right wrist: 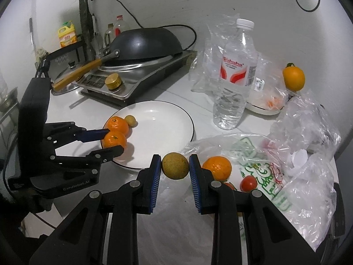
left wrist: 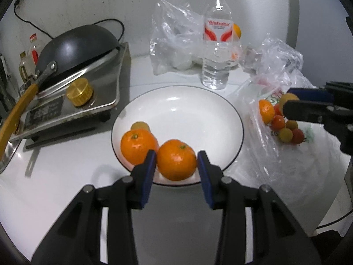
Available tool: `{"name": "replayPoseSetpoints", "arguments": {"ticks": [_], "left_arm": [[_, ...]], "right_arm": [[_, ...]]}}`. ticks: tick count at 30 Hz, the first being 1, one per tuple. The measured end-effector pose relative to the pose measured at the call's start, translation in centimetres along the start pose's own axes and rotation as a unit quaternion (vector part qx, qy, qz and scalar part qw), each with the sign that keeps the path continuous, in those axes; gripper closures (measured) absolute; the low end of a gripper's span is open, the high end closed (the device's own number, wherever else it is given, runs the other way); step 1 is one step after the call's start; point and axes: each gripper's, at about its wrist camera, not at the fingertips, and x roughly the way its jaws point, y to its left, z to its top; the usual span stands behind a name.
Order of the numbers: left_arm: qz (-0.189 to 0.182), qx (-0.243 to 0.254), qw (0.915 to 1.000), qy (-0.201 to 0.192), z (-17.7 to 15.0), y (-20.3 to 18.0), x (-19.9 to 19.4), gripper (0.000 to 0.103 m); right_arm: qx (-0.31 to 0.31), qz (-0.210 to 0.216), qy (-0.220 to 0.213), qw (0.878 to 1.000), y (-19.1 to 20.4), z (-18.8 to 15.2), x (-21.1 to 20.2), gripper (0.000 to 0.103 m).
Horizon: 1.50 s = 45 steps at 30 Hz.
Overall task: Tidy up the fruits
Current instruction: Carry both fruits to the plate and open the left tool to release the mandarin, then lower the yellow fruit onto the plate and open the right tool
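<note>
A white plate (left wrist: pixel 198 114) with a dark rim holds two mandarins and a small tan longan (left wrist: pixel 140 125). My left gripper (left wrist: pixel 176 161) has its pads on either side of the nearer mandarin (left wrist: pixel 176 160), which rests on the plate's near rim; a small gap shows on the right side. In the right wrist view the left gripper (right wrist: pixel 111 139) brackets that mandarin (right wrist: pixel 114 140). My right gripper (right wrist: pixel 174 165) is shut on a tan longan (right wrist: pixel 175 165), held above the counter between the plate (right wrist: pixel 158 128) and an open plastic bag (right wrist: pixel 264 172) with a mandarin (right wrist: pixel 217 167) and cherry tomatoes (right wrist: pixel 248 183).
A water bottle (right wrist: pixel 236 77) stands behind the plate. A gas stove with an upturned black wok (right wrist: pixel 145 42) is at the back left. Crumpled clear bags (right wrist: pixel 308 119) and an orange (right wrist: pixel 293 78) lie at the right, by the wall.
</note>
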Motion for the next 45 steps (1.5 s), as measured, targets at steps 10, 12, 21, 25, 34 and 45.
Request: {"name": "replayPoseSetpoints", "arguments": {"ticks": [10,12,21,25,34,45], "left_arm": [[-0.005,-0.004,0.9999,-0.014,-0.1,0.7,-1.0,0.063],[-0.005,-0.007,0.9998,-0.017,-0.2,1.0,-1.3,0.063],[0.002,-0.021,0.9993,-0.031,-0.6,2.9,-2.3,0.063],[0.004,-0.027,0.9990,-0.034,-0.9,3.7,-2.7,0.063],[0.009,-0.035,0.9986,-0.040,-1.5,5.1,-3.1,0.063],[0.009,-0.040,0.9983,-0.043,-1.6,5.5,-2.9,0.061]], "right_arm": [[-0.016,0.013,0.006,1.000,1.7,0.7,1.0,0.075],[-0.020,0.016,0.008,1.000,2.2,0.9,1.3,0.075],[-0.029,0.031,0.020,0.999,4.0,1.5,3.0,0.075],[-0.036,0.042,0.028,0.998,5.1,1.7,4.0,0.075],[-0.043,0.056,0.049,0.996,6.7,2.1,6.5,0.075],[-0.038,0.057,0.062,0.996,6.8,2.3,7.8,0.075]]}}
